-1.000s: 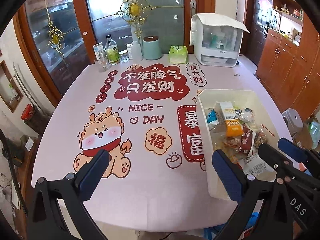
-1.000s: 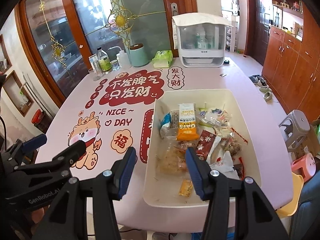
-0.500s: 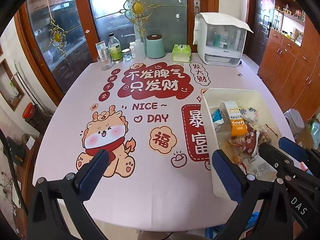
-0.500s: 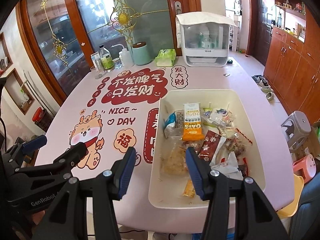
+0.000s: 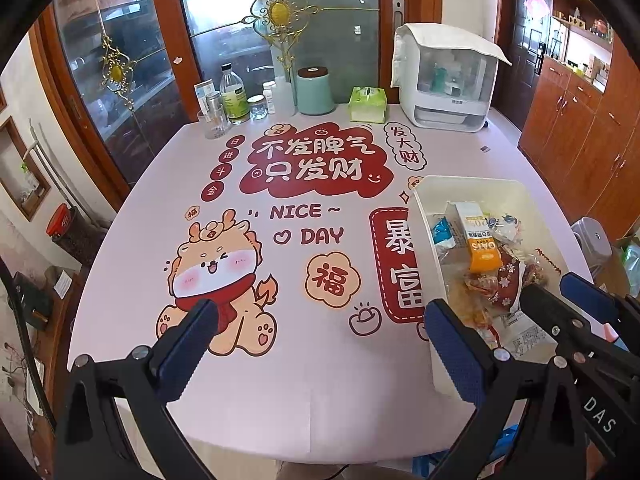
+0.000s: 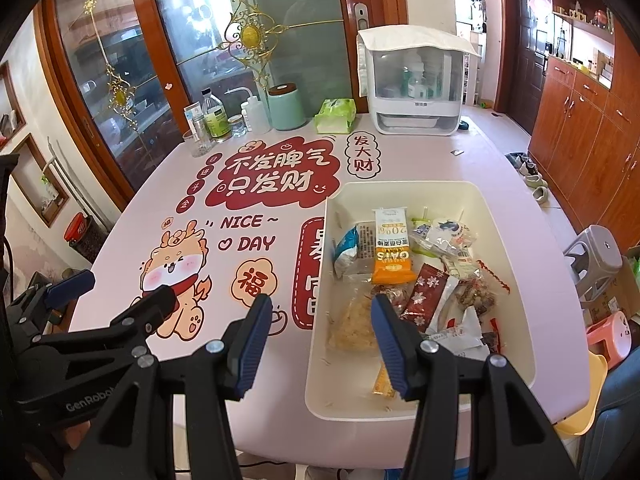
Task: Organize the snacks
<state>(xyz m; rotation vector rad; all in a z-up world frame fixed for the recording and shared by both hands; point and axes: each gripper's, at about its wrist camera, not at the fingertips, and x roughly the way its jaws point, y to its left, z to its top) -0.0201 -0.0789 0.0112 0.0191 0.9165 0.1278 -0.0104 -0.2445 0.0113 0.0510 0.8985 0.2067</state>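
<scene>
Hovering both grippers over the near table edge, nothing held. I see left gripper gaping wide above the pink printed tablecloth; right gripper parted, straddling the white bin's left wall. Snacks lie inside the bin. Bottles, green canister, tissue pack, white dispenser line the far edge.

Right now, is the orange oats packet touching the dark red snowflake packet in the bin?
Apart. The right wrist view shows the orange oats packet ending short of the dark red snowflake packet, with clear wrappers showing between them in the white bin.
</scene>
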